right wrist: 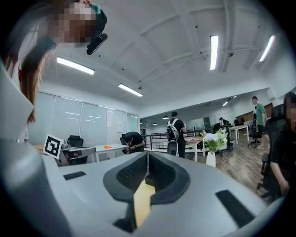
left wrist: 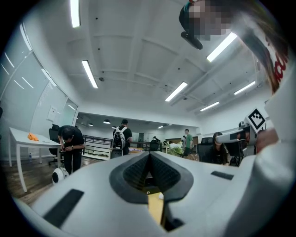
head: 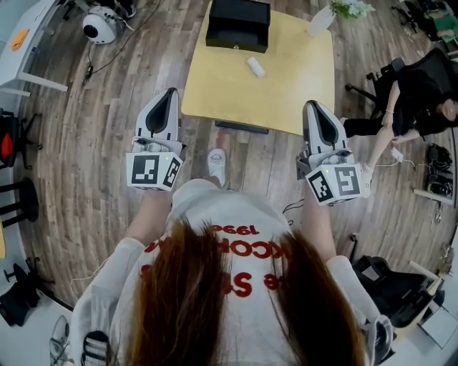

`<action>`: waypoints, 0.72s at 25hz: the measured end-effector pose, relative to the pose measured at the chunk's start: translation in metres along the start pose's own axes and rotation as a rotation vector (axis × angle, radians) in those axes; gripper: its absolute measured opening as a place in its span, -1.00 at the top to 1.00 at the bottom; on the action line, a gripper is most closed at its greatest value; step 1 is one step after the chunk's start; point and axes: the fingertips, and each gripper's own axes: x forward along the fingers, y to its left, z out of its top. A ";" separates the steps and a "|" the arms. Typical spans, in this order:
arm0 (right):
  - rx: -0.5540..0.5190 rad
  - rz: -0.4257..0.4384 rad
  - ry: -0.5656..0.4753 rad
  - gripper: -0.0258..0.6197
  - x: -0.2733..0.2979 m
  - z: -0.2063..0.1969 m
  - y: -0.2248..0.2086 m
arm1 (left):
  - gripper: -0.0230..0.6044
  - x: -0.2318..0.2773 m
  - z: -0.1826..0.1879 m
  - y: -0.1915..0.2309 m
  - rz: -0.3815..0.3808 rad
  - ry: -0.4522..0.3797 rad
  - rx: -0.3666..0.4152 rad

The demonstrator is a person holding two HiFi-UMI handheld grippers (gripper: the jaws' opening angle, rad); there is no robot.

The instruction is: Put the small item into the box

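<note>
A black box (head: 238, 25) stands at the far end of the yellow table (head: 286, 93). The small white item (head: 255, 66) lies on the tabletop just in front of the box. My left gripper (head: 170, 94) hovers shut and empty off the table's near left corner. At the near right corner my right gripper (head: 315, 107) is likewise shut and empty. In the left gripper view the jaws (left wrist: 149, 155) meet at their tips, and a strip of the table (left wrist: 155, 208) shows below them. The right gripper view has its jaws (right wrist: 147, 155) closed over a strip of the table (right wrist: 141, 203).
A white vase with flowers (head: 323, 19) stands on the table's far right corner. A seated person (head: 418, 93) in a black chair is to the right. A white round device (head: 100, 27) lies on the wood floor at far left, beside a white desk (head: 21, 46). Several people stand in the background.
</note>
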 end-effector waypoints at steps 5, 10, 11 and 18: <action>-0.001 -0.016 -0.004 0.89 0.041 0.006 -0.007 | 0.90 0.038 0.000 0.026 -0.023 -0.010 -0.007; 0.002 -0.039 0.013 0.88 0.068 0.003 -0.012 | 0.90 0.069 -0.005 0.046 -0.052 -0.006 -0.016; 0.005 -0.044 0.016 0.88 0.072 0.002 -0.013 | 0.90 0.074 -0.006 0.048 -0.055 -0.003 -0.019; 0.031 -0.070 0.062 0.88 0.078 -0.004 -0.024 | 0.90 0.092 -0.018 0.054 -0.067 0.035 -0.045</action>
